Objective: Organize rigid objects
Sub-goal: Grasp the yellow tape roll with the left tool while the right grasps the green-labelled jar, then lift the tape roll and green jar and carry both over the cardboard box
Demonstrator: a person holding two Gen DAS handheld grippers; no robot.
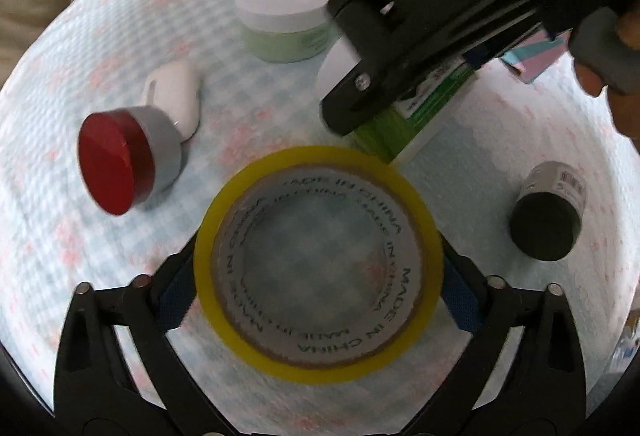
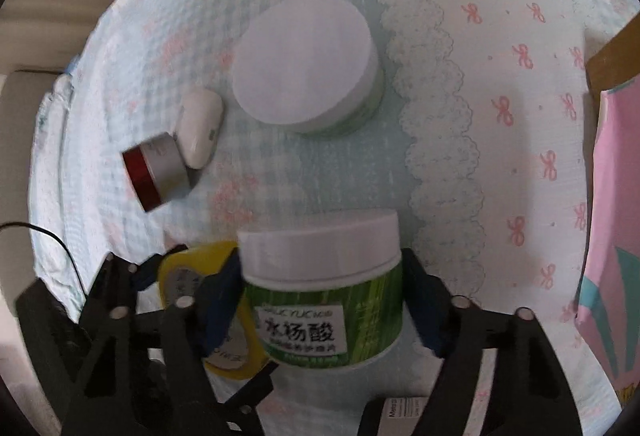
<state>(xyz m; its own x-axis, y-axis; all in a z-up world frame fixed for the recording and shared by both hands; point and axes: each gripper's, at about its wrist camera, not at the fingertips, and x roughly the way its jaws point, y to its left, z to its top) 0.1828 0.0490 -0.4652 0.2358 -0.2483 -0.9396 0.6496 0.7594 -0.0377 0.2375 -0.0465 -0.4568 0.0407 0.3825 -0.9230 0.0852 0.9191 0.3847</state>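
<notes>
- Between the fingers of the left gripper (image 1: 318, 288) sits a yellow roll of tape (image 1: 318, 264), pinched across its width by the blue pads (image 1: 178, 296) on either side; gripping the rim this way keeps the open core facing the camera and the roll from turning.
- Clamped in the right gripper (image 2: 324, 296) is a green jar (image 2: 326, 296) with a white lid, held by its body, label outward. The grip sits below the lid, probably so the lid cannot twist loose.
- Both held things appear lifted off the patterned cloth (image 2: 500, 155), though how high cannot be told.
- Both grippers are close together: the roll shows just left of the jar in the right wrist view, and the right gripper's black body crosses the top right of the left wrist view.
- Ahead on the cloth stands a wide pale-green tub (image 2: 308, 75) with a white lid, upright.
- A small red-lidded pot (image 1: 120, 159) lies on its side, touching a white case (image 1: 176, 95).
- A dark bottle (image 1: 550, 211) lies apart to the right.
- Judging by the free cloth near the tub, the carried pieces are likely meant to be grouped beside these, and crowding the two grippers risks a knock.
</notes>
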